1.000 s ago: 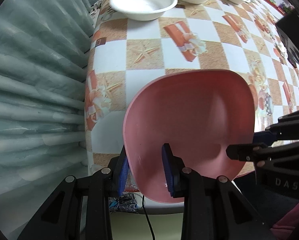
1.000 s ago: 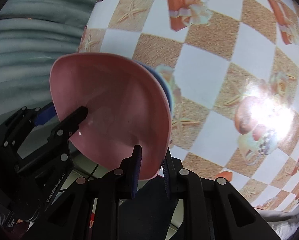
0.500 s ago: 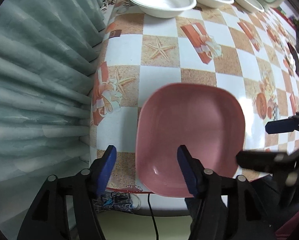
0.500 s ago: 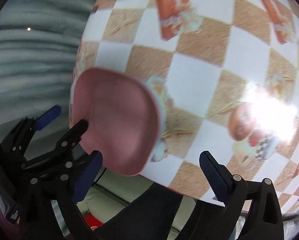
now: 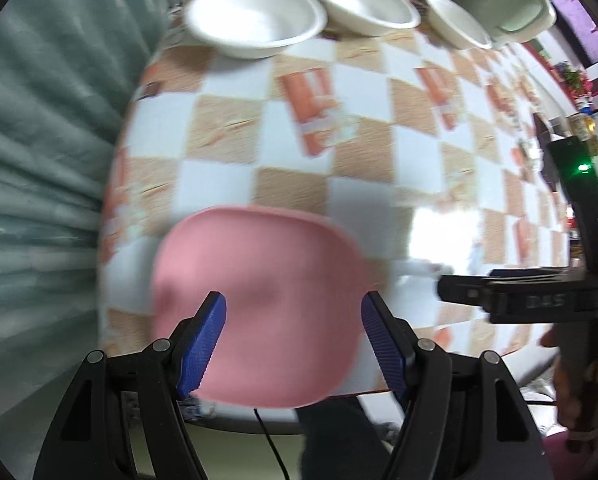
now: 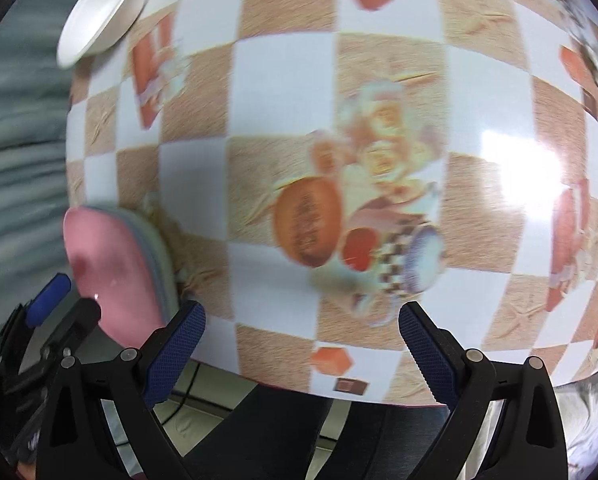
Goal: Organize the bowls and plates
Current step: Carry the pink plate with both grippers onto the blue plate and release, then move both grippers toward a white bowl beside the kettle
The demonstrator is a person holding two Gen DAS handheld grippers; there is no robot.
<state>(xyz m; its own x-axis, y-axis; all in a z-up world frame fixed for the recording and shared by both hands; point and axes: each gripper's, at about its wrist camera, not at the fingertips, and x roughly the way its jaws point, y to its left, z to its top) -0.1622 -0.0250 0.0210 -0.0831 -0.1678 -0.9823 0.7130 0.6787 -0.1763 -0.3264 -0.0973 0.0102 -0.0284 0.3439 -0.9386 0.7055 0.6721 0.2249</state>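
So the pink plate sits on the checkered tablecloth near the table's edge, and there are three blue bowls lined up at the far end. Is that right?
Not quite: the bowls at the far end are white, not blue, as the left wrist view shows. The rest holds: the pink plate sits on the checkered tablecloth near the table's edge.

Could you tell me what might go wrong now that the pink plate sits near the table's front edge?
1. The pink plate lies close to the table edge; a nudge could tip it off.
2. The left tongs are opening astride the plate's near rim, pads clear of it; pulling away askew could drag it.
3. The white bowls stand far off, so a hasty reach might clip the plate.
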